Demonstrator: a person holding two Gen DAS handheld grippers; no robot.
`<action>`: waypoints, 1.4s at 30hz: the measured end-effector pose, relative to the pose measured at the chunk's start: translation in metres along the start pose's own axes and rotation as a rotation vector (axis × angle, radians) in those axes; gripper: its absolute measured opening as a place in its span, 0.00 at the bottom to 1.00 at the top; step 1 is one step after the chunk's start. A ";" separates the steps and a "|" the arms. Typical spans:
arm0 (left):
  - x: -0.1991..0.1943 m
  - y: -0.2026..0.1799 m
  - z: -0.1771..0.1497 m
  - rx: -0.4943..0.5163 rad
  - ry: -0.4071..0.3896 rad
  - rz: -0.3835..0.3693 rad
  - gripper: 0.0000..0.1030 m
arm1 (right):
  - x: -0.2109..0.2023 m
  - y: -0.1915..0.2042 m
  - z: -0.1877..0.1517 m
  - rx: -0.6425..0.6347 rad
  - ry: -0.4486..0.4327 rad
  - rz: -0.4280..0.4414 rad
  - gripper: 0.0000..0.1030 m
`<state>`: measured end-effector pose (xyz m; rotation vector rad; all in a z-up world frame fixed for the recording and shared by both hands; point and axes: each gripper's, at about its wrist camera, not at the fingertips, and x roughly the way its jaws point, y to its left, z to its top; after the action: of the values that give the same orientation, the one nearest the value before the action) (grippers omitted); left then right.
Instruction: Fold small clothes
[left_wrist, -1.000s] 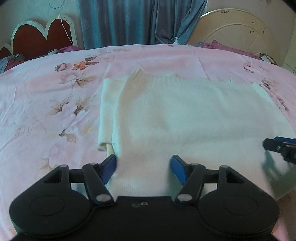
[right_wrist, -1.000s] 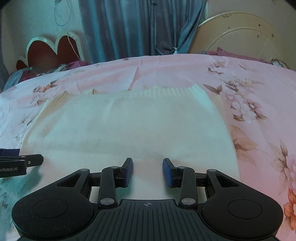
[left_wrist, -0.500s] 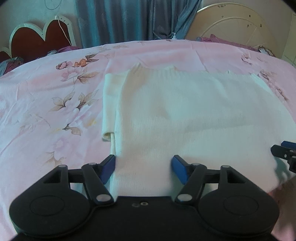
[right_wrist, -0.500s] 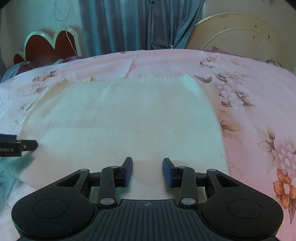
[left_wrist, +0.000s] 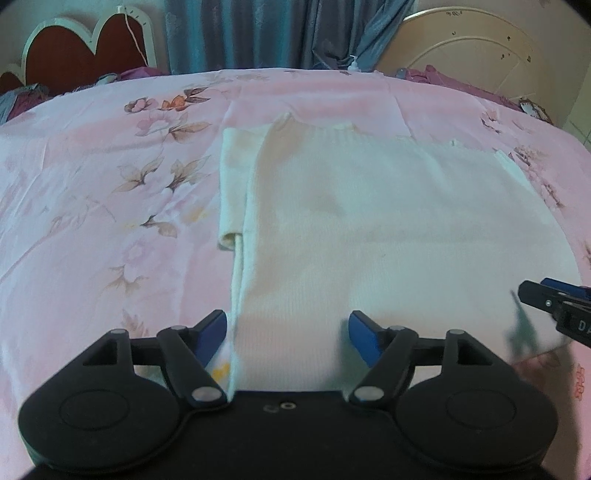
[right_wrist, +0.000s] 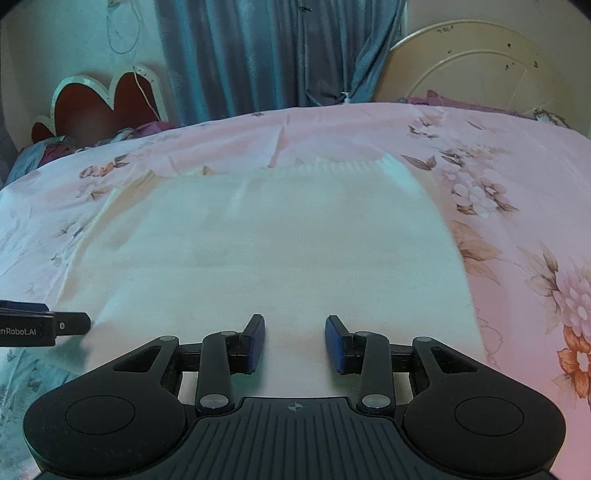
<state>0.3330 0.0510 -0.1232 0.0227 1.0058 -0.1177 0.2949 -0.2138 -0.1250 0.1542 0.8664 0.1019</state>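
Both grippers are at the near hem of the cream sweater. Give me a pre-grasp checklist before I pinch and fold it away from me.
1. Left gripper open: ok.
2. Right gripper open: ok.
3. Sweater lying flat on the bedsheet: ok.
4. Left sleeve tucked in: not ok, it shows beside the body.
5. Near hem between the fingers: cannot tell, the gripper bodies hide it.
6. Grippers apart from each other: ok.

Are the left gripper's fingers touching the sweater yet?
Cannot tell. In the left wrist view the open left gripper straddles the white sweater near edge, but height above the knit isn't readable.
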 end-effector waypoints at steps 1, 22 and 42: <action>-0.002 0.003 -0.002 -0.010 0.004 -0.005 0.72 | -0.001 0.003 0.001 -0.001 -0.003 0.004 0.35; -0.005 0.055 -0.048 -0.473 0.000 -0.333 0.76 | 0.005 0.021 -0.001 0.002 0.000 0.009 0.35; 0.057 0.051 -0.039 -0.807 -0.202 -0.421 0.09 | 0.065 0.036 0.044 -0.140 -0.020 -0.005 0.35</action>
<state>0.3358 0.0999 -0.1935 -0.9238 0.7863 -0.0886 0.3695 -0.1726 -0.1392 0.0221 0.8365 0.1559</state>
